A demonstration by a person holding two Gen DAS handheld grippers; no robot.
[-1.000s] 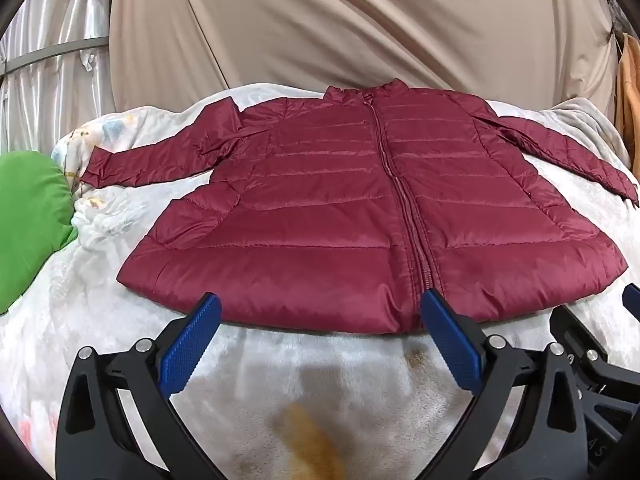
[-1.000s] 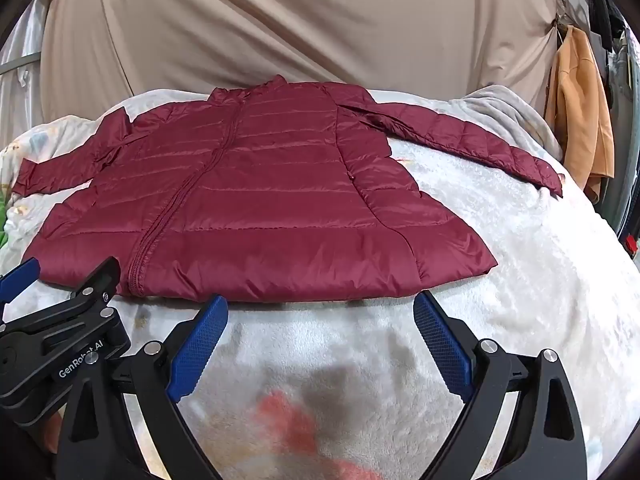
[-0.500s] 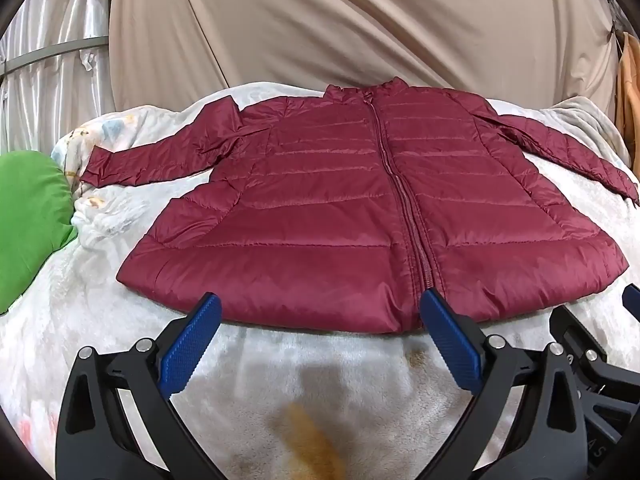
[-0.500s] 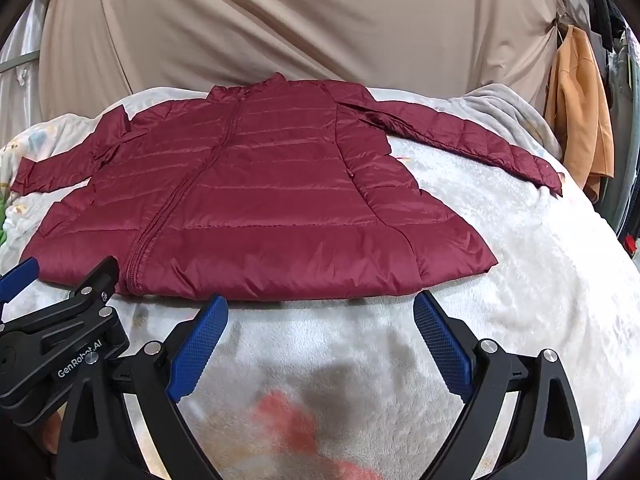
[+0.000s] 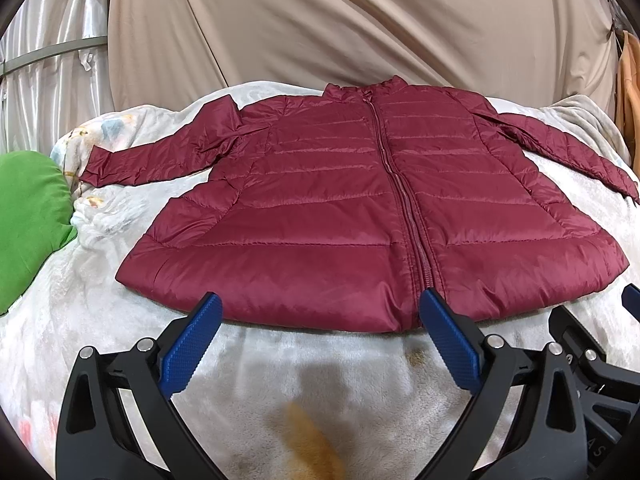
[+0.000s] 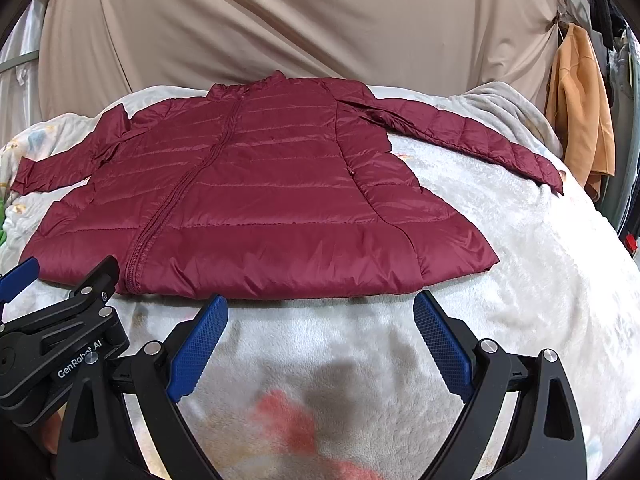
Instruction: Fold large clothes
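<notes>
On the blanket, the red jacket is being laid flat for folding; the left gripper and right gripper are being held wide apart, empty.

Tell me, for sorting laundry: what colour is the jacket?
Dark red jacket; clearest in left wrist view.
</notes>
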